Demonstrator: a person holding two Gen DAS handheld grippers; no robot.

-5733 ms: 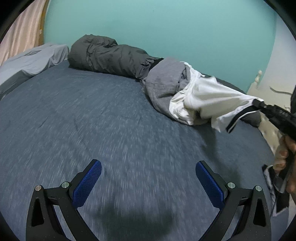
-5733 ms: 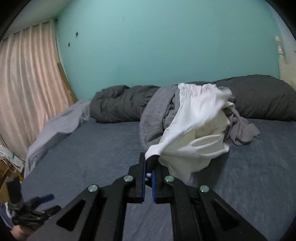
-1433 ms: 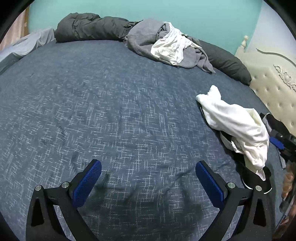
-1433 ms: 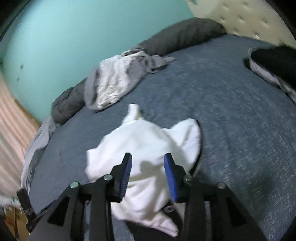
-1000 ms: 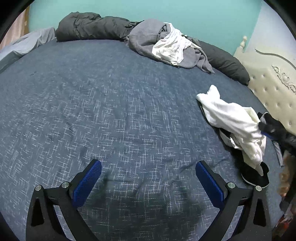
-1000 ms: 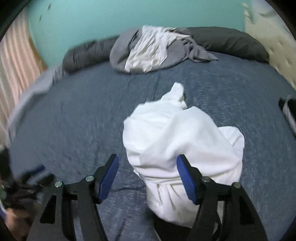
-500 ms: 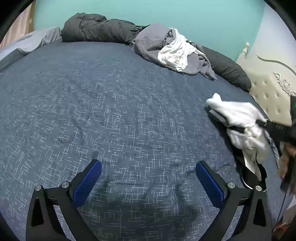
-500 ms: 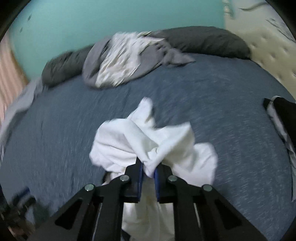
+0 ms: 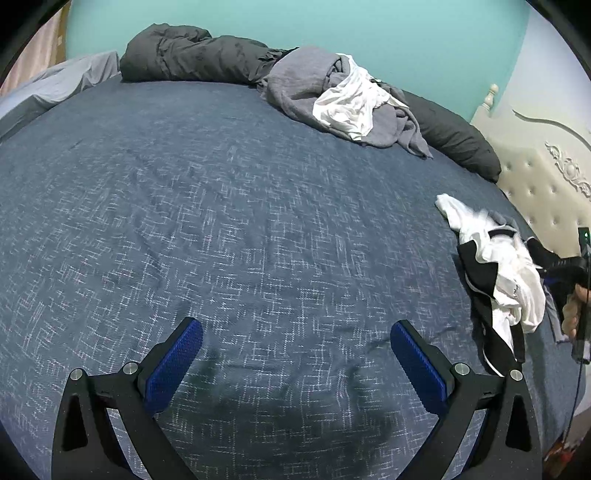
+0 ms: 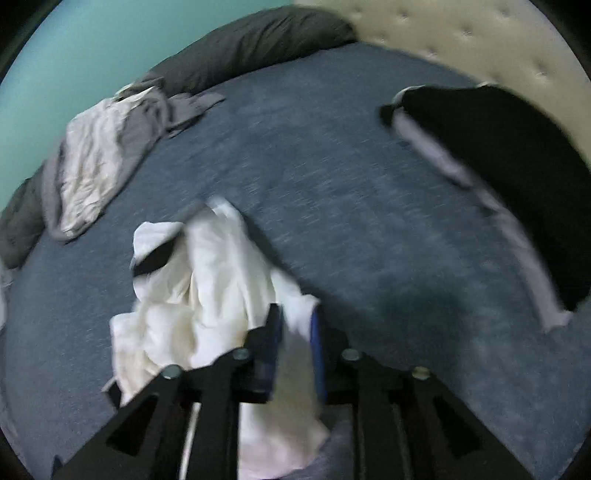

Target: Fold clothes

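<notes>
The left gripper point(image 9: 296, 354) hangs over the near part of the bed point(image 9: 207, 229) with its blue-padded fingers point(image 9: 173, 363) spread wide and nothing between them; only bare dark-blue bedspread lies under it. The right gripper point(image 10: 296, 328) has its fingers drawn close on a fold of the white garment point(image 10: 207, 291), and cloth shows in the narrow gap between the pads, though that view is blurred. In the left wrist view the same white garment point(image 9: 506, 273) sits at the right edge of the bed, crumpled, partly lifted, with black trim or a black piece tangled into it; the hand point(image 9: 574, 314) holding the right tool shows just beside it at the frame edge. At the far side, against the teal wall point(image 9: 332, 26), lies a heap of clothes point(image 9: 332, 96): grey cloth with a white piece on top. To its left lies a bunched dark grey blanket point(image 9: 192, 55), and to its right a dark pillow point(image 9: 454, 136) runs toward the cream tufted headboard point(image 9: 546, 192). In the right wrist view a black garment with a pale edge point(image 10: 506, 177) lies on the right of the bed near the headboard, well apart from the white one. Open bedspread separates the far heap from both grippers.
</notes>
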